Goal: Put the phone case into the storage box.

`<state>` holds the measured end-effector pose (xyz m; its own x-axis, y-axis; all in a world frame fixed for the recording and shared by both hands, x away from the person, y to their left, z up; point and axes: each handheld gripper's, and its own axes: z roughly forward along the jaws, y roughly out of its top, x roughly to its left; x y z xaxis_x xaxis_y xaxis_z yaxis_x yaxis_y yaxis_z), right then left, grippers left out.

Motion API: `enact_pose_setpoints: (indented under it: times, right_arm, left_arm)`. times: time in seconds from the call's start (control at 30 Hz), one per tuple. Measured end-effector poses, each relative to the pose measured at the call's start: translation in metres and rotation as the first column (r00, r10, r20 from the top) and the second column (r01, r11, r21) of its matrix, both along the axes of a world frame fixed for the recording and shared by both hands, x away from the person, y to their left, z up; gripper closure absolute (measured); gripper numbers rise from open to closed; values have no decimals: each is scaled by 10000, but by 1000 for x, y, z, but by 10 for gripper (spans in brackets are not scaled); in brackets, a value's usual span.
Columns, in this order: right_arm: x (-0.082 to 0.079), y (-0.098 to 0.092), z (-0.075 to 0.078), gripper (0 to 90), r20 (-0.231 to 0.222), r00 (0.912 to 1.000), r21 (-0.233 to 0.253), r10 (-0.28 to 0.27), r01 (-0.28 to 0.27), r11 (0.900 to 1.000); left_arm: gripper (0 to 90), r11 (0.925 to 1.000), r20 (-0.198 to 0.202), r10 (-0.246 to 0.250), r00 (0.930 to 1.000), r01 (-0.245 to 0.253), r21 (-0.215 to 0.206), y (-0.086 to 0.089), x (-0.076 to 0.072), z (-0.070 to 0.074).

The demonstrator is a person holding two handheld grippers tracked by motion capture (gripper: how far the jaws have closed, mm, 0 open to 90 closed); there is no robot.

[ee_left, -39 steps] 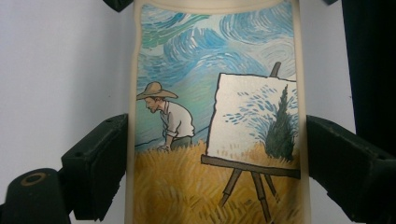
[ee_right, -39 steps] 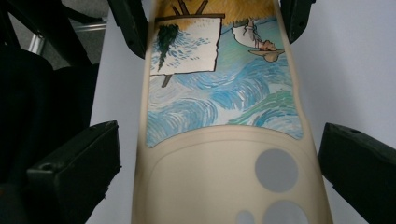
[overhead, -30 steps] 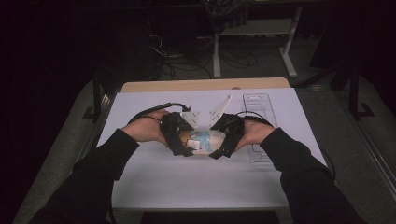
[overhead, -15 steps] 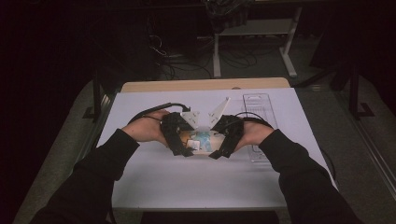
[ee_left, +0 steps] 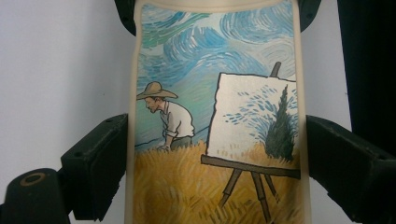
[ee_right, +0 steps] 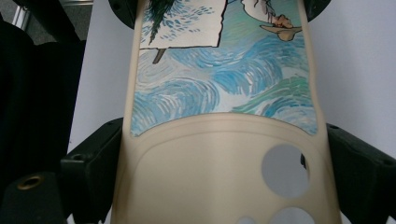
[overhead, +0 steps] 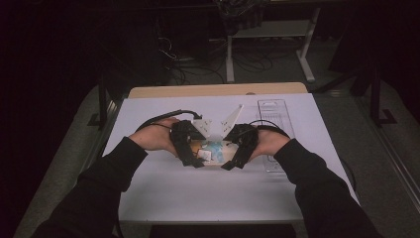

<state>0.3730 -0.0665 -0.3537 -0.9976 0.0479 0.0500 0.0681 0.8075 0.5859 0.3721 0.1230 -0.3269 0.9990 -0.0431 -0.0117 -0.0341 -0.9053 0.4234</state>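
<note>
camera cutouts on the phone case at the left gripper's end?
No. In the right gripper view the round cutouts sit in the phone case between the right gripper jaws.

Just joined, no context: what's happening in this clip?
A person holds a printed phone case between two handheld grippers over a white table. The left gripper clamps the end showing a painter and easel; the right gripper clamps the camera-cutout end. Both sets of jaws press on the case's long edges. A clear tray lies at the right.
</note>
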Motion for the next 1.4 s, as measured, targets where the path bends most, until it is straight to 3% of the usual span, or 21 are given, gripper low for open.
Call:
enact_pose_setpoints:
  times: [0.33,0.7,0.87,1.2,1.33,1.4]
  right_arm:
    - [-2,-1,0,100,96,9999,-117,-36,37,9999]
    - [-1,-4,-1,101,-10,9998,-82,-215,215,9997]
    - [-3,-9,-2,100,-70,9990,-39,-432,432,9991]
    - [-2,-25,-4,100,-187,9960,68,-872,874,9962]
    - [-1,-31,-6,99,-274,9933,80,-1126,1129,9936]
    - [0,-33,-7,99,-309,9917,124,-1247,1252,9921]
  left_arm:
    - [99,9999,80,-41,10000,42,-139,1,-1,-4]
    - [22,9987,97,437,9990,-435,-284,8,1,-2]
    - [0,9954,287,676,9973,-655,-706,17,4,1]
    - [0,9759,325,1726,9845,-1664,-1409,38,4,2]
    - [0,9628,327,2195,9751,-2111,-1687,45,3,1]
    - [0,9505,253,2498,9680,-2401,-1973,49,2,0]
